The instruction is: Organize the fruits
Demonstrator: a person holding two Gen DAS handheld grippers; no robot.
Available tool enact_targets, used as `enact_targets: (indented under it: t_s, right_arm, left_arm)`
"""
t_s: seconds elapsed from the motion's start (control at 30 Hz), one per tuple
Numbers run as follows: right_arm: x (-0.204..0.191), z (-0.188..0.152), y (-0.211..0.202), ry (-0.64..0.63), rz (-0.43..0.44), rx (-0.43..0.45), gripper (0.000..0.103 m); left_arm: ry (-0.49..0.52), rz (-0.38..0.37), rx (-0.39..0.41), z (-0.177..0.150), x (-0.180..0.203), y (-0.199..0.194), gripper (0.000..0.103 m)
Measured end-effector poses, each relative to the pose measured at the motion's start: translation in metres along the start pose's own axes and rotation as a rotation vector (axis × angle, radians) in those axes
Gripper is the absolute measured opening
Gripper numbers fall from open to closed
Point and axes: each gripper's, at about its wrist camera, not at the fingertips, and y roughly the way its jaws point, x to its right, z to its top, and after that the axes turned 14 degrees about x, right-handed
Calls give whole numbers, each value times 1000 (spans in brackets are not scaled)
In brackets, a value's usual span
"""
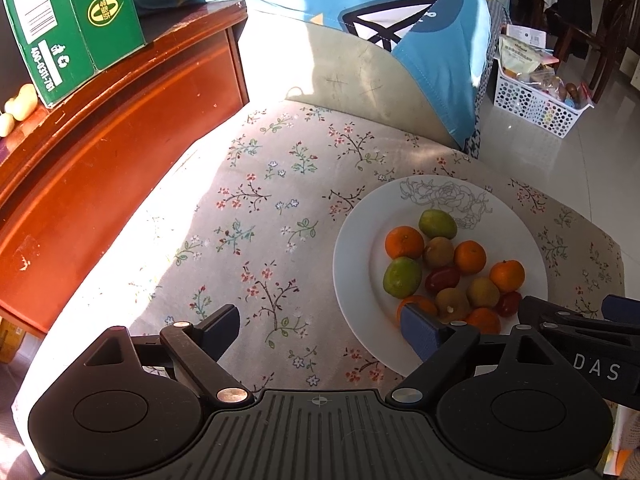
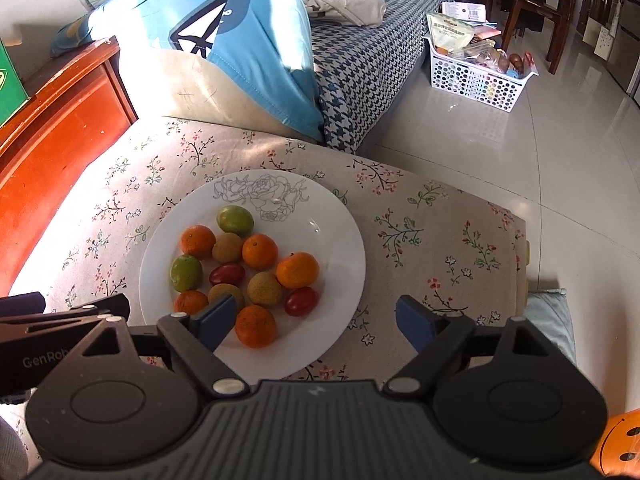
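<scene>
A white plate (image 1: 352, 276) with a rose outline sits on the floral tablecloth (image 1: 256, 216); it also shows in the right wrist view (image 2: 332, 240). It holds several small oranges (image 2: 297, 269), two green fruits (image 2: 186, 273), brownish round fruits (image 2: 264, 289) and two red tomatoes (image 2: 301, 301). My left gripper (image 1: 320, 330) is open and empty above the cloth, its right finger over the plate's near-left rim. My right gripper (image 2: 314, 320) is open and empty above the plate's near edge, its left finger over the fruit.
A red-brown wooden cabinet (image 1: 100, 160) stands at the left with a green carton (image 1: 68, 28) on top. A blue cushion (image 2: 224, 48) and a checked sofa (image 2: 360, 68) lie behind the table. A white basket (image 2: 476, 76) stands on the tiled floor.
</scene>
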Motion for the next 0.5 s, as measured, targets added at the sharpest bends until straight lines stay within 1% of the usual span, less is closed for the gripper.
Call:
enact_targets:
  t_s: [0.27, 0.5]
  right_arm:
    - [-3, -1, 3, -16, -21, -11, 87]
    - [-8, -2, 3, -50, -38, 0, 87]
  left_arm:
    - [21, 24, -5, 0, 3, 3, 89]
    - [35, 31, -7, 0, 5, 6, 89]
